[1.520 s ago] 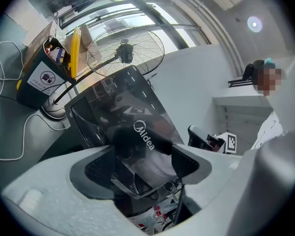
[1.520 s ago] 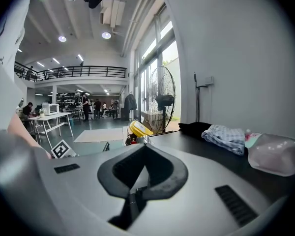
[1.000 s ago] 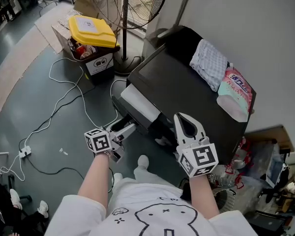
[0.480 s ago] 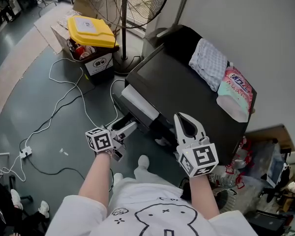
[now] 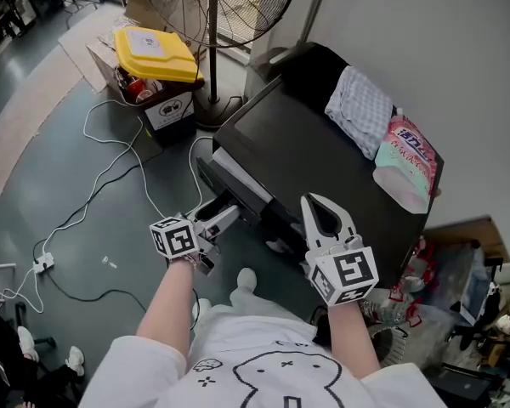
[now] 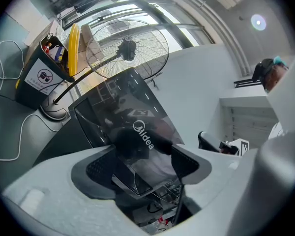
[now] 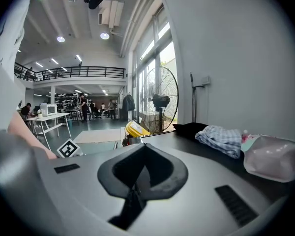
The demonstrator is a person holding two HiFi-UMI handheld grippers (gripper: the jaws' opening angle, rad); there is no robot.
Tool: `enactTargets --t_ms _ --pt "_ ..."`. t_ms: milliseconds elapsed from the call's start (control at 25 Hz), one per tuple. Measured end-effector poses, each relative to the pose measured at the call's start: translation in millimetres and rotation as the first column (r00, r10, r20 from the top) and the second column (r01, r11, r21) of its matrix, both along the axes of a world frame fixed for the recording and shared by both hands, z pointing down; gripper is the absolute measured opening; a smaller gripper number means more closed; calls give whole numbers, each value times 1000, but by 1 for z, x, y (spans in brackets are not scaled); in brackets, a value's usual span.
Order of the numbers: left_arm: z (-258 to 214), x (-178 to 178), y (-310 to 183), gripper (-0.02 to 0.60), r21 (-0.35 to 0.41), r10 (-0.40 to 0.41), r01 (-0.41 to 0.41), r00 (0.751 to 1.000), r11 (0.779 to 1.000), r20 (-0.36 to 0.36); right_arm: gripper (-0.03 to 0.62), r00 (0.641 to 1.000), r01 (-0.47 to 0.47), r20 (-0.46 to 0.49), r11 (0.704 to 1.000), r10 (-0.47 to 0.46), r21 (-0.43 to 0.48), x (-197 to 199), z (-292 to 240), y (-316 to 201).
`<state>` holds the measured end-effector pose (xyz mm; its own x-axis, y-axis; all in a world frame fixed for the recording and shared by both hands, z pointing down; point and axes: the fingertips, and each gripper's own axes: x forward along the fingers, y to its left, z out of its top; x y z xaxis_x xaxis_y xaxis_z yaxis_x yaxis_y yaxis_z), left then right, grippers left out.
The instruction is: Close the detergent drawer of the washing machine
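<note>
The black washing machine point(image 5: 323, 160) stands against the wall, seen from above in the head view. Its detergent drawer point(image 5: 236, 179) sticks out a little from the front left, showing a pale strip. My left gripper point(image 5: 215, 223) is right at the drawer's front, jaws apart. In the left gripper view the glossy dark drawer front point(image 6: 132, 127) with its brand print fills the gap ahead of my left gripper point(image 6: 142, 163). My right gripper point(image 5: 321, 207) hovers shut over the machine's front edge with nothing in it; its tips meet in the right gripper view point(image 7: 136, 178).
On the machine's top lie a checked cloth point(image 5: 357, 104) and a pink pouch point(image 5: 404, 164). A yellow-lidded bin point(image 5: 157, 58) and a standing fan point(image 5: 212, 24) are to the left. White cables point(image 5: 110, 177) and a power strip point(image 5: 41, 266) trail over the grey floor.
My left gripper has crept up and to the right, toward the machine, and the drawer's pale strip shows shorter than before. The right gripper has stayed put.
</note>
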<state>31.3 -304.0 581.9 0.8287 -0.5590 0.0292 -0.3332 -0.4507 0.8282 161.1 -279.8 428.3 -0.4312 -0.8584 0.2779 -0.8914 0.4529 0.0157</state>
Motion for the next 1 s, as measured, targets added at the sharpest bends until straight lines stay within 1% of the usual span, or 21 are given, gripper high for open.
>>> enactTargets --t_ms 240,440,720,1000 --pt "-3 6 -7 348 9 -2 2 1000 1000 0 -2 1000 14 0 1000 -14 7 1 -2 -8" --pt "-1 13 -15 348 0 -4 4 1000 1000 8 -2 1000 30 -3 1000 -30 9 0 -2 -13" --pt "-3 18 -20 347 0 -10 10 1000 1000 9 -2 999 34 2 999 -34 15 8 -5 -20" --pt "-1 23 -32 345 -9 -55 55 998 998 42 -2 999 42 3 999 -42 22 13 -6 -25"
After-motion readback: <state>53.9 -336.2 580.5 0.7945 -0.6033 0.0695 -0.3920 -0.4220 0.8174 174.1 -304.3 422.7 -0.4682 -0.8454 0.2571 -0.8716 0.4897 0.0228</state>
